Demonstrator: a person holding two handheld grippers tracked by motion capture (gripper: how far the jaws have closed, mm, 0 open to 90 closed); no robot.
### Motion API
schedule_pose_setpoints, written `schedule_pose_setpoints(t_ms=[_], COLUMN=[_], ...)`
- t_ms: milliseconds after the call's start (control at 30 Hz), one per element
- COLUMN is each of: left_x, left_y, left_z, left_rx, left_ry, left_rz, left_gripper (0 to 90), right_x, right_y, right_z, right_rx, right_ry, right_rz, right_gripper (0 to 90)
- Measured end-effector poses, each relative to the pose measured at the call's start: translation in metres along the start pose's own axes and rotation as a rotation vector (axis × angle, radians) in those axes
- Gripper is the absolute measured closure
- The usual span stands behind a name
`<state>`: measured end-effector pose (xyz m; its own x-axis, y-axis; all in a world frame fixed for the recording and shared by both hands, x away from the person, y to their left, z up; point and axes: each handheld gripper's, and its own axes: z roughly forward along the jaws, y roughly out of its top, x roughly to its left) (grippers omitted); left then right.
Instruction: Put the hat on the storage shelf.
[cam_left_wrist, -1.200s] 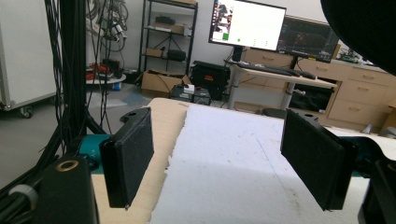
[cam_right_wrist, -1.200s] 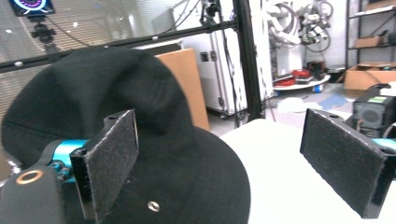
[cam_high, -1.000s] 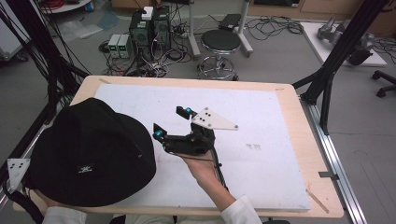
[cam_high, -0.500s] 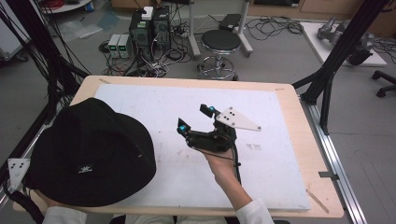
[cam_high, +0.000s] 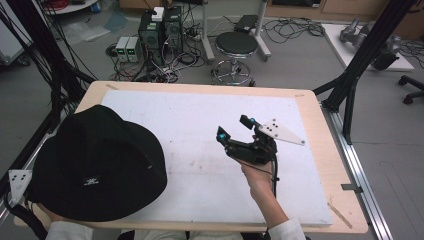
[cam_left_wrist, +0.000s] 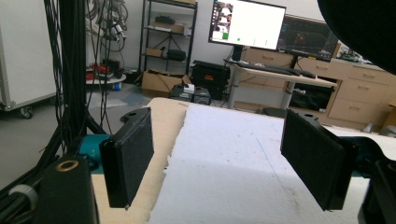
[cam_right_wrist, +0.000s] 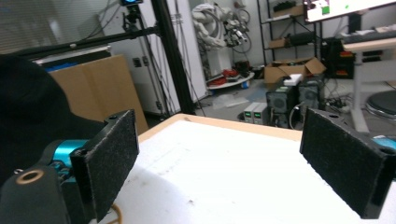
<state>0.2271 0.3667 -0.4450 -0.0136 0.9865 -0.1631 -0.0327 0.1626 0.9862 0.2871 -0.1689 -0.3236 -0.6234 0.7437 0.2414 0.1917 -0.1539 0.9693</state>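
My right gripper (cam_high: 239, 128) hovers right of centre over the mat (cam_high: 200, 120), jaws spread wide and empty, angled toward the hat (cam_high: 95, 160) at lower left, ready to reach it. My left gripper (cam_left_wrist: 219, 163), also gaping with nothing between its jaws, waits beside the hat's brim.

Counted on the table: one black hat (cam_high: 95, 162), one white mat (cam_high: 200, 130). Two grippers are held: right gripper (cam_high: 235, 129), left gripper (cam_left_wrist: 219, 172). Behind the table: one round stool (cam_high: 236, 45), two dark computer towers (cam_high: 161, 31).
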Motion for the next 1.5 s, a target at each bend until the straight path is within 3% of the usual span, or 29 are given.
schedule_pose_setpoints(t_ms=[333, 500, 900, 1267, 1500], left_x=[-0.001, -0.002, -0.002, -0.002, -0.002], left_y=[0.0, 0.0, 0.0, 0.0, 0.0], left_z=[0.0, 0.001, 0.001, 0.001, 0.001], left_rx=[-0.002, -0.002, -0.002, -0.004, 0.0], left_ry=[-0.001, -0.003, -0.003, -0.002, -0.002], left_rz=[-0.002, -0.005, -0.005, -0.002, 0.002], left_gripper=[25.7, 25.7, 25.7, 25.7, 25.7], right_x=[-0.026, -0.039, -0.057, -0.071, -0.076], right_y=[0.003, -0.002, -0.013, -0.034, -0.046], right_z=[-0.026, -0.038, -0.056, -0.068, -0.074], right_rx=[-0.015, 0.001, 0.009, 0.036, 0.024], right_ry=[-0.075, -0.109, -0.211, -0.338, -0.407], right_rz=[0.019, 0.086, 0.069, 0.051, 0.012], right_gripper=[10.8, 10.9, 10.9, 10.9, 10.9])
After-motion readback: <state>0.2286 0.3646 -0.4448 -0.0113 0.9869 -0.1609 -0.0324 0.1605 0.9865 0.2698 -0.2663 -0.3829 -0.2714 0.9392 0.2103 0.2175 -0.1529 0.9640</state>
